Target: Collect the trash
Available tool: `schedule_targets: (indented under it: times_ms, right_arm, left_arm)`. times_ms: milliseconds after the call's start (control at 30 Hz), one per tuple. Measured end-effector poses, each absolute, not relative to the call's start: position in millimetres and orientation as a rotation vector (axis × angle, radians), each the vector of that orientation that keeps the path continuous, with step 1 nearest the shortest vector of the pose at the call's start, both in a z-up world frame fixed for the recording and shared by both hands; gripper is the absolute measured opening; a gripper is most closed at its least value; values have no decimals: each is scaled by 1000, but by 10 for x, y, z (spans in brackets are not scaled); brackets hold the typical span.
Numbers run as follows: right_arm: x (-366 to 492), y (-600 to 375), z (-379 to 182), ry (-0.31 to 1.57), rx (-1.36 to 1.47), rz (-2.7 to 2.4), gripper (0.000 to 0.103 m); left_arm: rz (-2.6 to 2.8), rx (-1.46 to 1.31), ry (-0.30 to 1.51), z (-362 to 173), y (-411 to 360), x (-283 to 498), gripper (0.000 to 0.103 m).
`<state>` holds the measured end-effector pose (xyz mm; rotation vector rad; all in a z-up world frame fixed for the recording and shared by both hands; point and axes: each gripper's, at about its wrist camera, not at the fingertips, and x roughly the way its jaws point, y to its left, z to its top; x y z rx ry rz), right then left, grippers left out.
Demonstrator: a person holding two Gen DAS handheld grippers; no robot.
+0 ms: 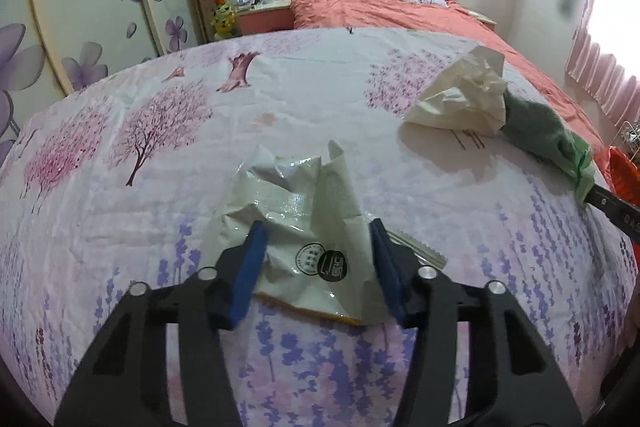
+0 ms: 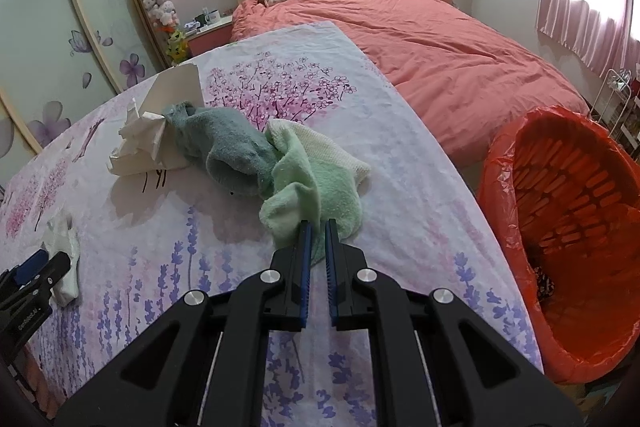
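1. Red-lined bin (image 2: pixel 568 247) at 3 o'clock, off the table's edge.
2. Right gripper (image 2: pixel 316 227) pinches green towel (image 2: pixel 312 183): risk of binning cloth.
3. Left gripper (image 1: pixel 318 239), jaws pressing crumpled wrapper (image 1: pixel 296 227) at 6 o'clock; glossy film may slip.

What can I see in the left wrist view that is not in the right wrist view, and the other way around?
Only the left wrist view shows the printed marks on the crumpled wrapper, with the left gripper closed around it.

Only the right wrist view shows the inside of the orange basket with its red liner, and the right gripper shut on the light green cloth.

Both show the white crumpled paper, the dark green cloth, the floral sheet and the pink bed.
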<state>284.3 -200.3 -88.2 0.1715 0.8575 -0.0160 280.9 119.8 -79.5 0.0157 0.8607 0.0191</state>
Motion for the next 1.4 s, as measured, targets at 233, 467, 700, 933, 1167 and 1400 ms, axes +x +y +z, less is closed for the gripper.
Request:
schedule_targets:
  times_ms: [233, 467, 700, 933, 1167, 1400]
  right_arm:
    - [2842, -2028, -888, 856, 184, -9, 7]
    - [2823, -2133, -898, 849, 235, 10, 5]
    - [2815, -2134, -900, 849, 237, 12, 5]
    - [2811, -2149, -905, 850, 239, 14, 5]
    - [2817, -2171, -905, 850, 259, 24, 5]
    - [2810, -2173, -904, 851, 252, 23, 5]
  left_arm:
    - [-34, -18, 843, -707, 1154, 2807, 14]
    - [-72, -33, 818, -628, 1095, 2787, 12]
    - [-88, -53, 827, -704, 1229, 2717, 11]
    - [-91, -96, 836, -723, 1348, 2678, 1]
    - [-78, -139, 832, -729, 1320, 2655, 39]
    - [-70, -108, 838, -678, 1112, 2606, 70]
